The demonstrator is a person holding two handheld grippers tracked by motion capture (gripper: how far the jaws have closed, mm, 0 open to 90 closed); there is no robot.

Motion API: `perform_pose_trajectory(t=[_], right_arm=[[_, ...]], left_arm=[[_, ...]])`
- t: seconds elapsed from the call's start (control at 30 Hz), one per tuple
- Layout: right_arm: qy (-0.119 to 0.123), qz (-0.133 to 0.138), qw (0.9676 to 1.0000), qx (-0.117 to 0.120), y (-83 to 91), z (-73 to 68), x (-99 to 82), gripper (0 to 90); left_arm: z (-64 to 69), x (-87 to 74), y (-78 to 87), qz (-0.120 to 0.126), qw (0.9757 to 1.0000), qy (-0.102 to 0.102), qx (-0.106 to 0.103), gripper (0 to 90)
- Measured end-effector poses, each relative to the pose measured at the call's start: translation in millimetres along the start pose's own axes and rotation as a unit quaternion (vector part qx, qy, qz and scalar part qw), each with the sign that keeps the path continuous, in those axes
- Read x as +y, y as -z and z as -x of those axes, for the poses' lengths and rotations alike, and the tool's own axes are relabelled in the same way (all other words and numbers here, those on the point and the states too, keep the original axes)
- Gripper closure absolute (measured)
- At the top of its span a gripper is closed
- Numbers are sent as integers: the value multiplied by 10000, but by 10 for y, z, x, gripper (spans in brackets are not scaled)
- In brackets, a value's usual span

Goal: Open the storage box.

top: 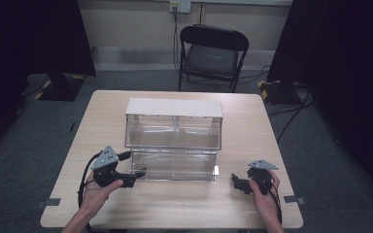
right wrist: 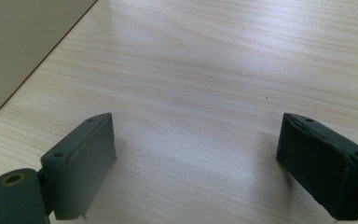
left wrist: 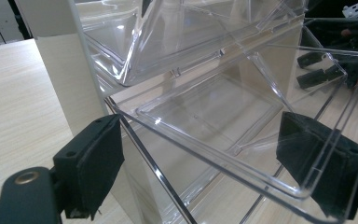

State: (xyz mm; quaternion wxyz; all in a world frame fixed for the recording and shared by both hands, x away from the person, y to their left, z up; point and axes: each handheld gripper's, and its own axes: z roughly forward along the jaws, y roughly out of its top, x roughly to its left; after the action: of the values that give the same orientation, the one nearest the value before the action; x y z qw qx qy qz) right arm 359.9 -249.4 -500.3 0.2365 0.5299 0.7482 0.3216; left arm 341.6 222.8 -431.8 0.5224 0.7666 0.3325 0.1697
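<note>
We note the left hand (top: 97, 193) entering from the bottom edge, forearm angled up and inward, palm under the left gripper (top: 137, 175), which points right toward the near-left corner of the pulled-out lower drawer (top: 175, 165). In the left gripper view its jaws stand wide apart w/ the drawer's clear front corner between them; the right-side jaw sits behind the transparent wall, and we cannot tell whether either pad touches the plastic. The right hand (top: 264, 194) comes in at bottom right, wrist roughly straight, holding the right gripper (top: 237, 182) low over the table (top: 184, 204), pointing left, apart from the drawer. In the right gripper view its jaws are likewise spread wide w/ nothing between them but bare tabletop. The drawer unit (top: 174, 124) sits mid-table: box-shaped, white opaque top and side panels, two clear hard-plastic drawers, glossy w/ rounded moulded edges and light reflections. The upper drawer (top: 174, 131) is in the frame; the lower one projects toward the person. Table is pale wood-grain laminate, matte. Gripper jaws are black blocks w/ screw holes; grey triangular plates on top. A black folding chair (top: 212, 53) stands beyond the table, on grey carpet.
</note>
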Motion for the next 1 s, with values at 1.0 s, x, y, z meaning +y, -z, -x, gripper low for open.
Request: perform_pose_trajectory(t=[1.0], right_arm=[[3, 0, 10000, 0, -1, 0, 1, 106]], left_arm=[[-17, 61, 46, 35, 9999, -51, 157, 151]])
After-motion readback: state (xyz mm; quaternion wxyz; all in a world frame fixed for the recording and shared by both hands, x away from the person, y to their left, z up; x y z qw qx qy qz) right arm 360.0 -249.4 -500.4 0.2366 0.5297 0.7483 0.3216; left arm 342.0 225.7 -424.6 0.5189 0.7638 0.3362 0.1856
